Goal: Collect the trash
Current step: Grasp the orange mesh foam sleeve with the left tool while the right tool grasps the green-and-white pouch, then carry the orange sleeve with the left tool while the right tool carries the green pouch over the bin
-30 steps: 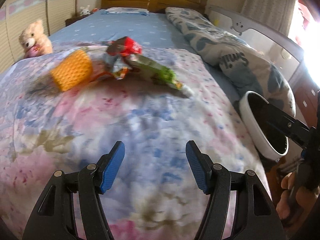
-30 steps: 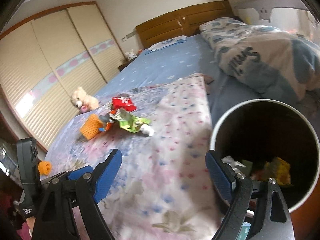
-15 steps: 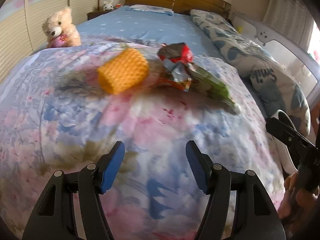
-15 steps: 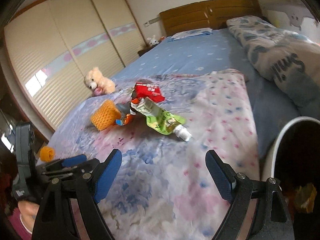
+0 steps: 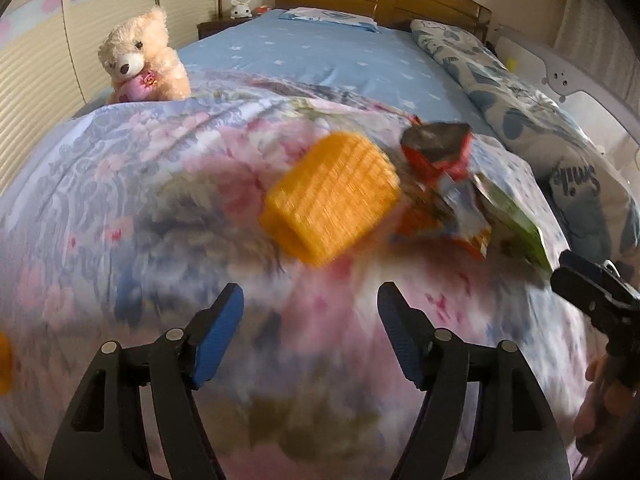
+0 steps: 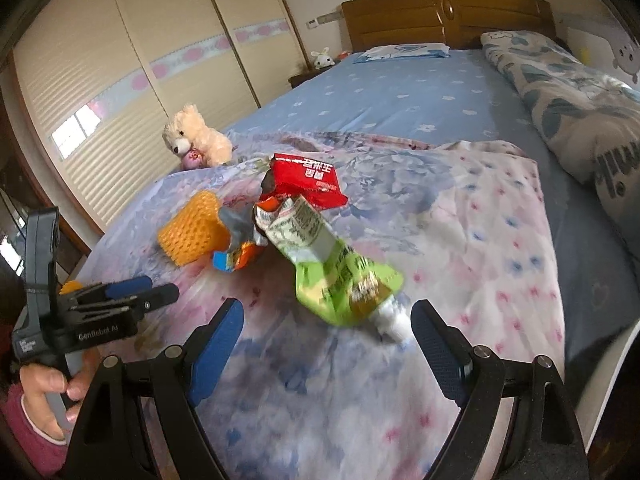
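Note:
A small heap of trash lies on the flowered quilt. It holds a yellow foam net, a red wrapper, an orange-and-silver wrapper and a green spout pouch. My left gripper hovers just short of the foam net, its jaws opening with nothing between them. My right gripper stands open just in front of the pouch's white cap. The left gripper also shows at the left of the right wrist view, held in a hand.
A cream teddy bear sits at the quilt's far left edge. A folded blue-patterned duvet lies along the right of the bed. A wooden headboard and a sliding wardrobe stand behind.
Both grippers swung left and closer to the trash heap. The white bin with trash in it left both views. The left jaws stand wider than before.

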Available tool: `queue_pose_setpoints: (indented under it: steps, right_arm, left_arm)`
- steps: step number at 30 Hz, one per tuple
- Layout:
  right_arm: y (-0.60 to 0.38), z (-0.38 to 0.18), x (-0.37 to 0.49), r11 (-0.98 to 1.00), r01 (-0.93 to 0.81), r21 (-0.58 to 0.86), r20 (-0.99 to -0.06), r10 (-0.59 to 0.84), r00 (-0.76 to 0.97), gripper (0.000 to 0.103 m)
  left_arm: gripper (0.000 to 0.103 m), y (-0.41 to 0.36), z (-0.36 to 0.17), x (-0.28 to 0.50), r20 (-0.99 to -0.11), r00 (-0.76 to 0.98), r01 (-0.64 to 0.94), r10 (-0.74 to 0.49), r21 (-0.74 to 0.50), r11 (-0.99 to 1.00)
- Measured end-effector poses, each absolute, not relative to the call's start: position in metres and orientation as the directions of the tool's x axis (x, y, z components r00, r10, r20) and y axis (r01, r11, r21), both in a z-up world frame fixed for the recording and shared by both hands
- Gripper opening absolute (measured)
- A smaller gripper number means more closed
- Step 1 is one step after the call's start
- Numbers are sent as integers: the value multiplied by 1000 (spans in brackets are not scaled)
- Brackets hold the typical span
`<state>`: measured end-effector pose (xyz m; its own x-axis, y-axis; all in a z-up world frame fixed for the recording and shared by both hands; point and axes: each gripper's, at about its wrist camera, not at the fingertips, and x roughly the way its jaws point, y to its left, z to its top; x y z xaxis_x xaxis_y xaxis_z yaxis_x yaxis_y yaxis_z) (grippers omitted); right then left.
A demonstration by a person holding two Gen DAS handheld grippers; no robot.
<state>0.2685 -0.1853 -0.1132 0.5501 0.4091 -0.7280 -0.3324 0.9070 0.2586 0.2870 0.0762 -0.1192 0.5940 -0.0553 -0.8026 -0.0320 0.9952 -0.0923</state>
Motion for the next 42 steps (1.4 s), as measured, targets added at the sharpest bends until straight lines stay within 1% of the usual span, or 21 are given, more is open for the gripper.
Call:
queue_pose_setpoints:
  steps: [3, 9, 10, 11, 12, 13, 14, 15, 17, 20, 28, 42]
  right_arm:
    - [-177, -116, 282, 906, -347, 243, -737, 405, 541, 87]
    - [-159, -123, 298, 907, -379, 183, -761, 374, 530, 86]
    - [-155, -126, 300, 908, -383, 170, -768, 366, 526, 86]
    - [-153, -127, 301, 909, -385, 159, -773, 357, 524, 82]
    - [-151, -129, 302, 913, -385, 137, -779, 339, 527, 69]
    - [-149, -130, 302, 917, -382, 114, -785, 319, 531, 59]
    - [-148, -132, 302, 921, -377, 97, -794, 300, 529, 53]
    - [-149, -131, 302, 922, -375, 99, -793, 300, 530, 49]
    - [-151, -127, 297, 923, -370, 108, -786, 307, 537, 46]
    - [-159, -124, 291, 923, -354, 150, -781, 331, 530, 44]
    - [-185, -114, 257, 930, -278, 242, -755, 360, 549, 43]
    - [-227, -93, 183, 939, -179, 295, -711, 341, 615, 43]
  left_arm:
    - [75, 83, -120, 301, -800, 598, -34, -61, -101, 994]
    - [74, 84, -123, 318, -792, 606, -22, -71, -106, 994]
    - [61, 81, -123, 318, -788, 611, -11, -76, -105, 994]
    - [39, 80, -124, 319, -788, 610, 3, -86, -107, 994]
    - [30, 77, -125, 320, -793, 602, 17, -96, -107, 994]
    - [28, 75, -125, 319, -791, 605, 21, -89, -96, 995]
    - [16, 73, -124, 318, -787, 610, 28, -89, -90, 996]
    - [16, 71, -125, 317, -789, 606, 42, -102, -97, 994]
    - [14, 69, -123, 311, -785, 610, 46, -106, -98, 994]
    - [13, 68, -119, 297, -779, 615, 49, -120, -115, 992]
    - [13, 59, -103, 249, -754, 634, 68, -172, -168, 983]
    - [13, 8, -91, 182, -733, 630, 174, -255, -187, 967]
